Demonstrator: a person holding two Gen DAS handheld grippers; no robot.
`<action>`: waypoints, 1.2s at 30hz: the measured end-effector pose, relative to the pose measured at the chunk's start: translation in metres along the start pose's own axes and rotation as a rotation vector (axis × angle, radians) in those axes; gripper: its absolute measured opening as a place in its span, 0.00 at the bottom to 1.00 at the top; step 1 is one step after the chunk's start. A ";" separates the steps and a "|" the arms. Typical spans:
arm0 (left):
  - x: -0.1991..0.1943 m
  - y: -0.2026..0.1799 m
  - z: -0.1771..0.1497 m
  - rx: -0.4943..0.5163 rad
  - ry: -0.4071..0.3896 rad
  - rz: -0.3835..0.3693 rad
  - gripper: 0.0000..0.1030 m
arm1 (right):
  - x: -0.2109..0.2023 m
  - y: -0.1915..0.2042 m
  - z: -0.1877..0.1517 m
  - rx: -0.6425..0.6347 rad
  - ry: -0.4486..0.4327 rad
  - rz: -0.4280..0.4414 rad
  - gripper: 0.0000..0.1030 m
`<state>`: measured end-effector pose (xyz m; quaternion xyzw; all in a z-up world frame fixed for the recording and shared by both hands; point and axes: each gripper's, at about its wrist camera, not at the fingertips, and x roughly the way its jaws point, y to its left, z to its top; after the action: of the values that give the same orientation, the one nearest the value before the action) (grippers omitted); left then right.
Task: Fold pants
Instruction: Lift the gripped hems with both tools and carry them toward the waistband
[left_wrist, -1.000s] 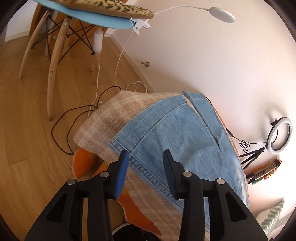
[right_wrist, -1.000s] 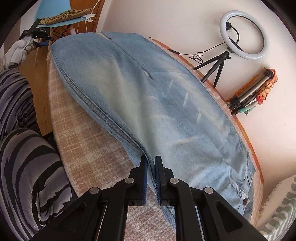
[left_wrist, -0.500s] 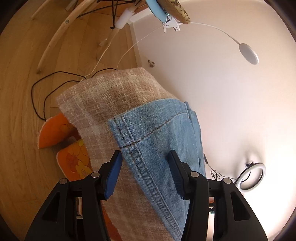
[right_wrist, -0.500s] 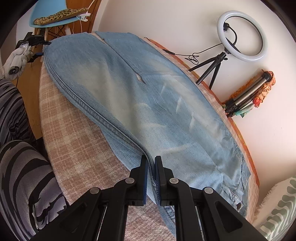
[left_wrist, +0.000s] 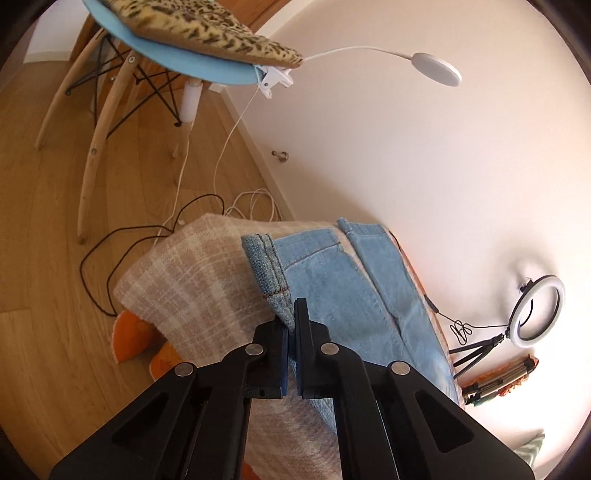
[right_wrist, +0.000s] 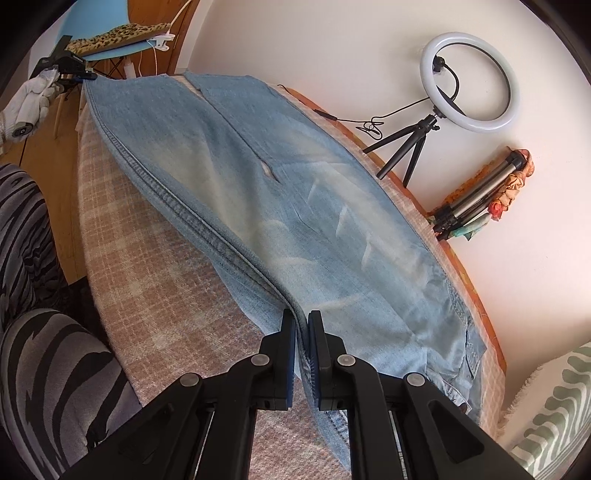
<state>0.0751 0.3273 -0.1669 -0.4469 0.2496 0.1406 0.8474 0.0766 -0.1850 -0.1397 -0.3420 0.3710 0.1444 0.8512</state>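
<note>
Left hand-held gripper (left_wrist: 291, 325) clamped on jeans (left_wrist: 332, 288) hem, right hand-held gripper (right_wrist: 302, 325) clamped on side seam

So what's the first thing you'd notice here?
Big blue jeans are spread across a checked blanket. The left gripper pinches the hem corner and the right gripper pinches the side seam. A white ring light stands by the wall behind.

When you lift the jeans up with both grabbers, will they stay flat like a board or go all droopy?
Probably droopy. The jeans are soft cloth with creases, so the middle should sag between the left gripper and right gripper. The thick seam may hang a bit straighter. Long denim likely feels fairly heavy.
</note>
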 end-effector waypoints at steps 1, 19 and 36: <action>-0.002 -0.006 0.003 0.002 -0.006 -0.013 0.01 | -0.002 -0.003 0.002 0.006 -0.007 -0.002 0.04; 0.003 -0.141 0.073 0.053 -0.166 -0.178 0.01 | -0.033 -0.083 0.076 0.012 -0.127 -0.152 0.01; 0.164 -0.238 0.100 0.294 -0.064 0.019 0.01 | 0.101 -0.177 0.154 0.057 -0.031 -0.174 0.01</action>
<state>0.3518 0.2793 -0.0462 -0.3112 0.2448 0.1246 0.9098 0.3161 -0.2083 -0.0536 -0.3466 0.3307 0.0646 0.8754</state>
